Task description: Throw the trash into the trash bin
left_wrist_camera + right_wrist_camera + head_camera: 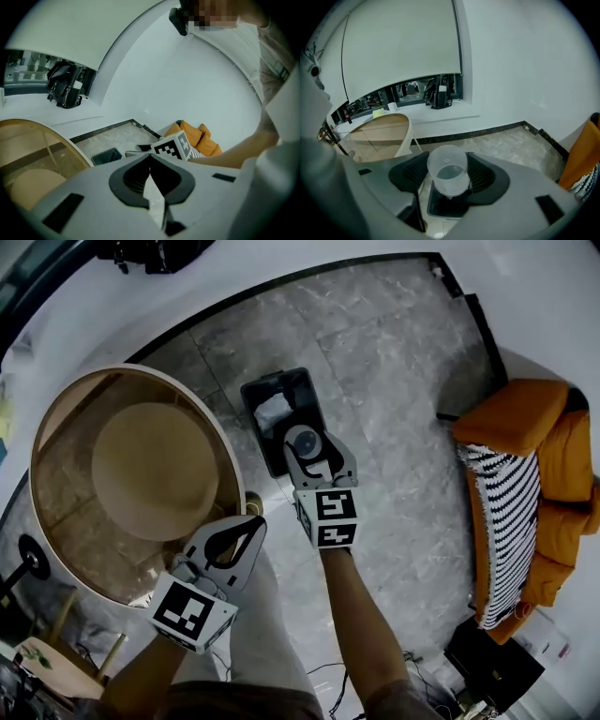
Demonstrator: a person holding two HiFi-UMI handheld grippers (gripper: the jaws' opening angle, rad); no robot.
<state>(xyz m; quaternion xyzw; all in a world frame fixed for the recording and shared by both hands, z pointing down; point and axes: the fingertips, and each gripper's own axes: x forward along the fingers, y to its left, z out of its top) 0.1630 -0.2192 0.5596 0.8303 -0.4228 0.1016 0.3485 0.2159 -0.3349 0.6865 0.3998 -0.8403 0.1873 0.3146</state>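
**Cup poised over the bin, paper next in line**

The drop step was in hand. The right gripper (307, 452) had its jaws spread wide and clamped on a clear plastic cup (448, 174), mouth up and seemingly empty. It hung directly above the black trash bin (302, 395) on the grey floor, right of the round glass table (66, 493). The bin already held a crumpled white piece (273, 412) at its far left.

The left gripper (249, 529) hung nearer and to the left, beside the table's rim and short of the bin. Its jaws were together, pinching a scrap of white paper (153, 199).

The next move likely called for parting the right jaws so the cup fell inside. The left gripper would then need to go farther, over the opening.
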